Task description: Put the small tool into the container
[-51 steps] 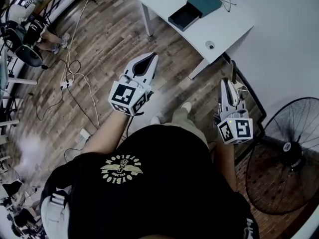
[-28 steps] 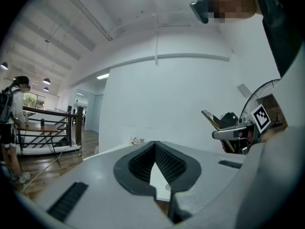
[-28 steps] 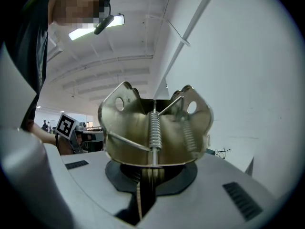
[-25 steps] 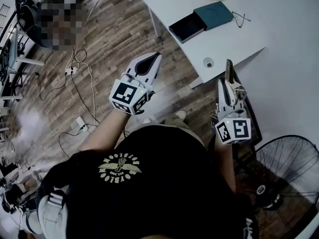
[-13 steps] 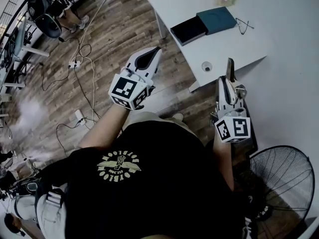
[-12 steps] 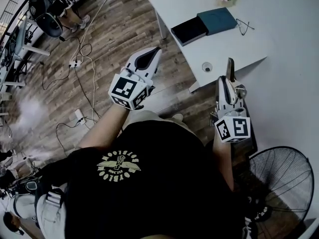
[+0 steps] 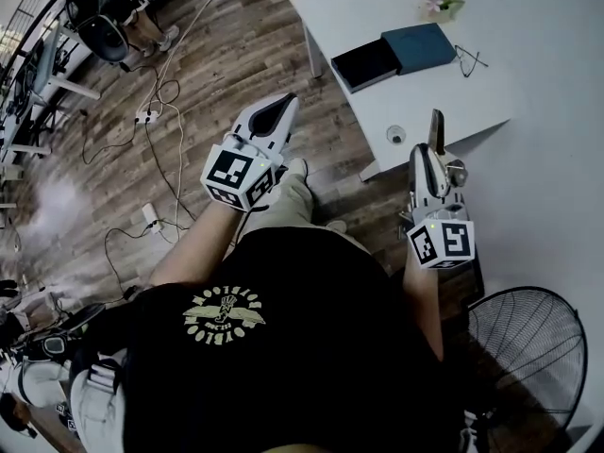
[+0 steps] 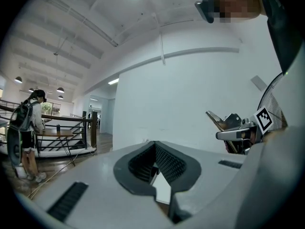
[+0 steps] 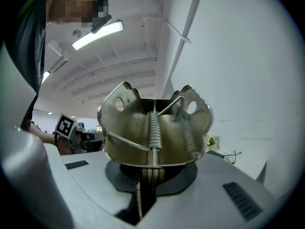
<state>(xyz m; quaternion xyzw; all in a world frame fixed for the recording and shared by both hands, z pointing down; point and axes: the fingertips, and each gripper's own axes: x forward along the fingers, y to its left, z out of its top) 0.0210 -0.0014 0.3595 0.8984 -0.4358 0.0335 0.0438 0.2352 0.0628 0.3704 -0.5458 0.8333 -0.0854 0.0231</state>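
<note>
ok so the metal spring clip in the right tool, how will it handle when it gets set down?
Probably stiff: the metal spring clip looks like folded sheet metal with coil springs. Likely slippery too, since it is bare and shiny and the right tool pinches it only at one end. Its flat sides suggest it won't roll, though it may tip.

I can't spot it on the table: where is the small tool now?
The tool is clamped in the right gripper, at the head view's right, by the white table's near edge and short of the open box.
</note>
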